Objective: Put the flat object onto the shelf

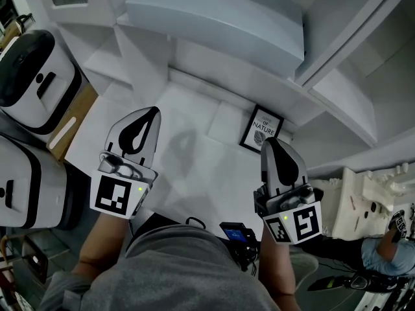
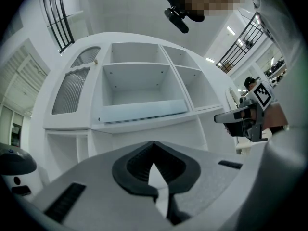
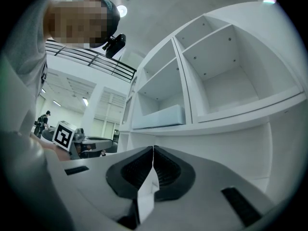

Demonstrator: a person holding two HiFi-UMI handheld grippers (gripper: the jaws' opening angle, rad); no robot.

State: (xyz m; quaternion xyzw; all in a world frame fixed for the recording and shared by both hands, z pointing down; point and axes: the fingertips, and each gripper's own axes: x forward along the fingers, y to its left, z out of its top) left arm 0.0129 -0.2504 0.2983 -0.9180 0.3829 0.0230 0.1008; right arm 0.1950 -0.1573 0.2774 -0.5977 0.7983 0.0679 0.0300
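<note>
The flat object is a pale blue-grey slab lying in a compartment of the white shelf unit. The left gripper view shows the slab at the front of the wide middle compartment, and the right gripper view shows it from the side. Both grippers hang in front of the shelf, below the slab and apart from it. My left gripper is shut with nothing between its jaws. My right gripper is shut and empty too. Each shows in the other's view: the right gripper and the left gripper.
A framed picture leans at the back of the low white ledge between the grippers. Two white-and-black machines stand at the left. A white ornate piece is at the right. Another person stands far off.
</note>
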